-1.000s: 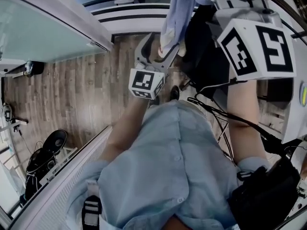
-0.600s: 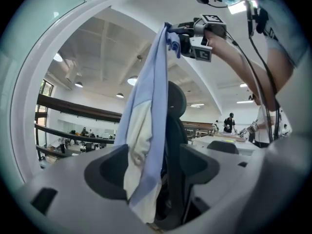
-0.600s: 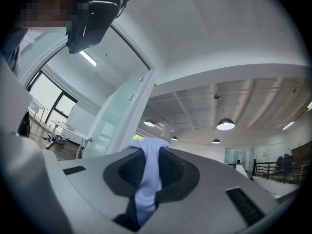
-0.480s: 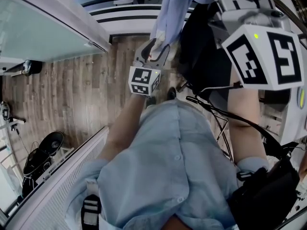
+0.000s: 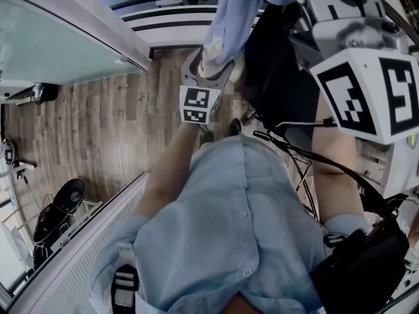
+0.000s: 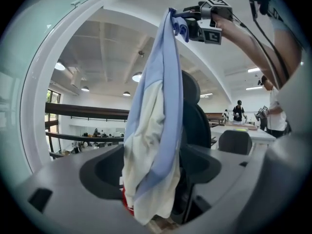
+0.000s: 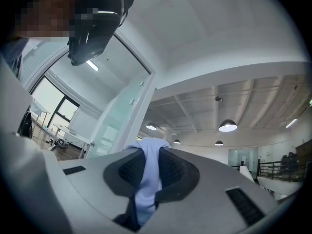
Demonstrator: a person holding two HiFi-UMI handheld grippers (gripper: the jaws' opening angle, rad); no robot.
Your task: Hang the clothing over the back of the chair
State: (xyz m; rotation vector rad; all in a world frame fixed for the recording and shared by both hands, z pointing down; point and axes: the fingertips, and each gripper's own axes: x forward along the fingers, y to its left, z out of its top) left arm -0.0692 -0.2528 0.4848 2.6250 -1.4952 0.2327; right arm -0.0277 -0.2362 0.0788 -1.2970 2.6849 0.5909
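Over on the left, the left gripper (image 5: 215,69) sits low and roughly level, and its jaws are opening right now. The shirt's (image 6: 157,130) bottom end hangs in the gap between them, but the pads are wide of the cloth and press on nothing.

Move to the middle and there's the shirt itself, blue outside and pale inside. It is bunched into one long rope with its long axis straight up and down. From the left gripper it rises almost directly overhead.

Just behind it, and a touch to the right, stands the black chair (image 6: 197,123). The rounded top of its back shows past the shirt's edge. Cloth and back look close, though I can't tell if they touch.

On the right and up high, the right gripper (image 7: 147,175) is clamped tight on the shirt's top end and carries all the weight.

So here's the relation that counts. The held end is above the crest of the back, and the chair lies beyond the shirt. The right hand is the nearer one to that crest, and I judge it has to take the top end over the back and lower it.
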